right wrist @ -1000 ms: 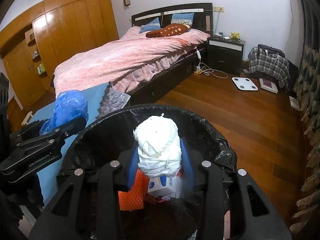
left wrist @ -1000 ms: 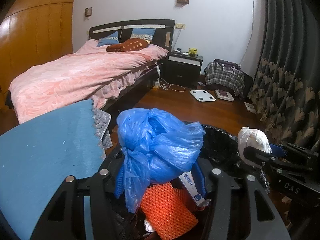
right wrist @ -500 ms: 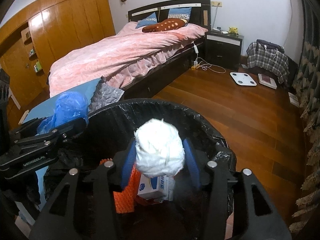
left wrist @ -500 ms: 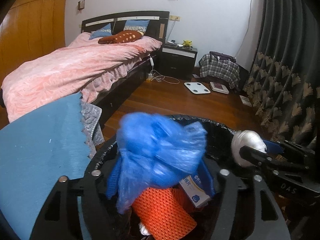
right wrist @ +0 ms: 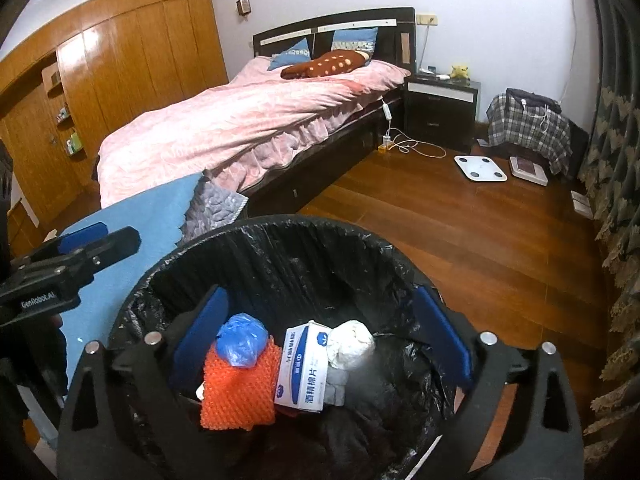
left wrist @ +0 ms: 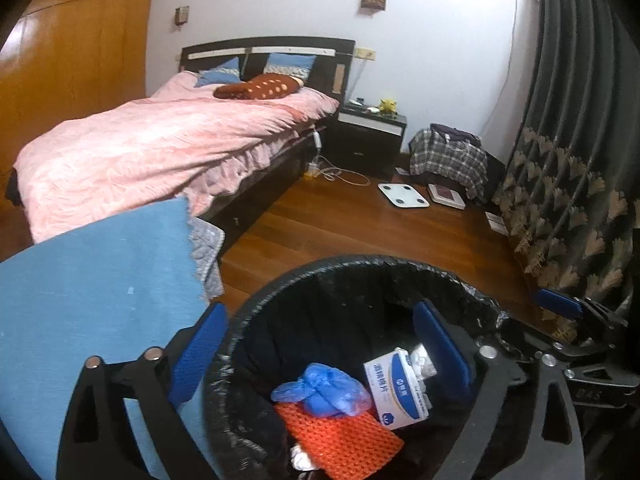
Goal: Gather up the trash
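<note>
Far ahead of both claws, a bed with a pink cover fills the back of the room, and a wood floor runs from it toward the claws. To the left of the left claw lies a blue cloth.

Right under both claws stands a bin lined with a black bag, its rim curving just ahead of the fingertips. The left claw hangs over the bin's left side: its left finger sits outside the rim, its right finger over the opening. The right claw hangs over the middle, both fingers inside the rim line. Each claw has just been opening; both now stand spread wide with nothing between the pads.

The trash lies in the bin below the claws. An orange mesh is lowest left. A white box with blue print leans just right of it. A blue bag, bunched up, rests on the mesh's upper edge, below the left claw. A white wad touches the box's right side, below the right claw.
</note>
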`<state>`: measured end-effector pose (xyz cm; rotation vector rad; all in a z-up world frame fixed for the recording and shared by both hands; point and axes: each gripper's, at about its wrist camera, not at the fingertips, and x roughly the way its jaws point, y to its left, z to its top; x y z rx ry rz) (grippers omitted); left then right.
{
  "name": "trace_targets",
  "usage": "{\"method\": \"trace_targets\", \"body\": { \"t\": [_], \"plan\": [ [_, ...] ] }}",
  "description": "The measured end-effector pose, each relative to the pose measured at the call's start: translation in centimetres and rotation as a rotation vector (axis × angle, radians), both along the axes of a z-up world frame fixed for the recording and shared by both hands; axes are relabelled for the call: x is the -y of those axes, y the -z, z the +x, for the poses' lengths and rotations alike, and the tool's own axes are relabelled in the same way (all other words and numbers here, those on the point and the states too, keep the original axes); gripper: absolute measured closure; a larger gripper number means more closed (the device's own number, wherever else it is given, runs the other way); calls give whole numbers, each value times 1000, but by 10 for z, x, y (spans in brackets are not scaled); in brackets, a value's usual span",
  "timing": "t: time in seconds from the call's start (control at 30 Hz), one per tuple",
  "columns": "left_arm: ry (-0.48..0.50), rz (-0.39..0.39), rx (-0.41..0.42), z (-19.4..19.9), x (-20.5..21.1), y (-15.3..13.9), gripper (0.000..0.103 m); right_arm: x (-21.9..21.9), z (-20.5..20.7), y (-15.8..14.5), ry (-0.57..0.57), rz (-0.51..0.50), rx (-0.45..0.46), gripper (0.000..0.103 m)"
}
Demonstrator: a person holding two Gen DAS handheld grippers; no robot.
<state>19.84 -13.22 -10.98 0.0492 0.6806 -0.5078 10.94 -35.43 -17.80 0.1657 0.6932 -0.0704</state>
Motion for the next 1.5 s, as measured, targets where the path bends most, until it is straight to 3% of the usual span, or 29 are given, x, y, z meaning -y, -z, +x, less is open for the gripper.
{"method": "trace_targets", "body": {
  "t": [0.27, 0.93, 1.5],
  "plan": [
    [-67, 21, 5, -17, -32, -14, 6, -16, -12, -19, -30, 16, 6, 5],
    [-149, 46, 81, -103, -80, -59, 6, -87, -65, -95, -193, -10, 85, 5],
    [-178, 0, 136, -130, -99, -83, 6, -106, -84, -115, -220, -21, 128, 5]
  ]
}}
